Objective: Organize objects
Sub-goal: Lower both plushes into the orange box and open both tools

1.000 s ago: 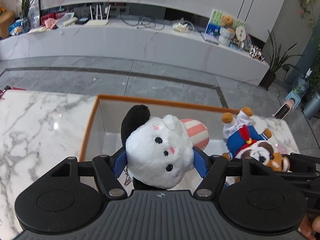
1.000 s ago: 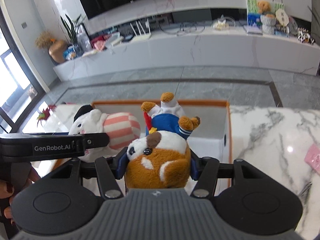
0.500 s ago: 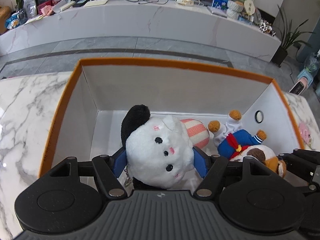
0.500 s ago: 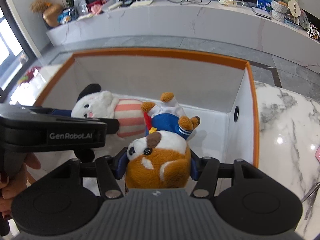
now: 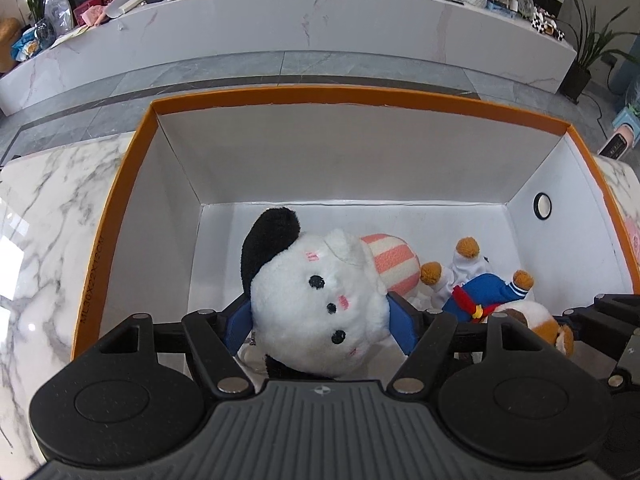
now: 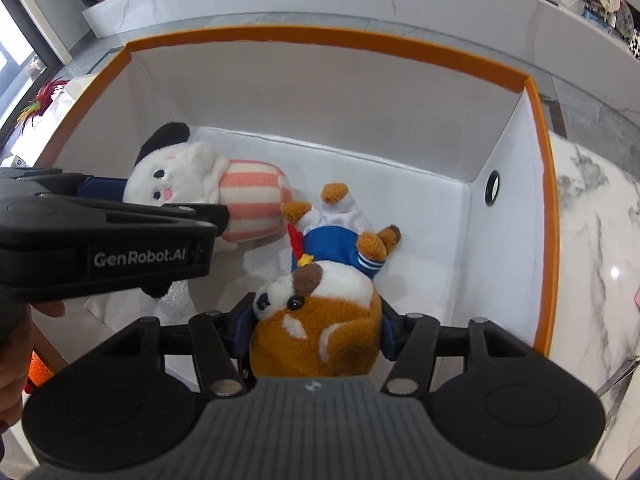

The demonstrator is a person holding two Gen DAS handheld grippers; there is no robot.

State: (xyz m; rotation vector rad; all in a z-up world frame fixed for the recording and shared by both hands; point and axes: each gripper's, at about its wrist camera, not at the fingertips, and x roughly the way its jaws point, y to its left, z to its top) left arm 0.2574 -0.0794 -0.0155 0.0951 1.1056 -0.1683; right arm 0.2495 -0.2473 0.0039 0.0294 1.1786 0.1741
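My left gripper (image 5: 318, 322) is shut on a white plush dog (image 5: 320, 304) with a black ear and a pink striped body, held low inside a white box with an orange rim (image 5: 340, 94). My right gripper (image 6: 316, 330) is shut on a brown and white plush dog (image 6: 320, 320) in a blue sailor outfit, held inside the same box (image 6: 320, 40), right of the white plush (image 6: 188, 180). The brown plush also shows in the left wrist view (image 5: 500, 300). The left gripper's body (image 6: 104, 236) crosses the right wrist view.
The box stands on a marble table (image 5: 48, 200) and has a round hole (image 5: 542, 206) in its right wall. Beyond the table are grey floor and a long white counter (image 5: 320, 12) with clutter. A pink item (image 6: 636, 300) lies on the table at right.
Both grippers have moved forward and down into the box with their plush toys. The toys now hang near the box floor.
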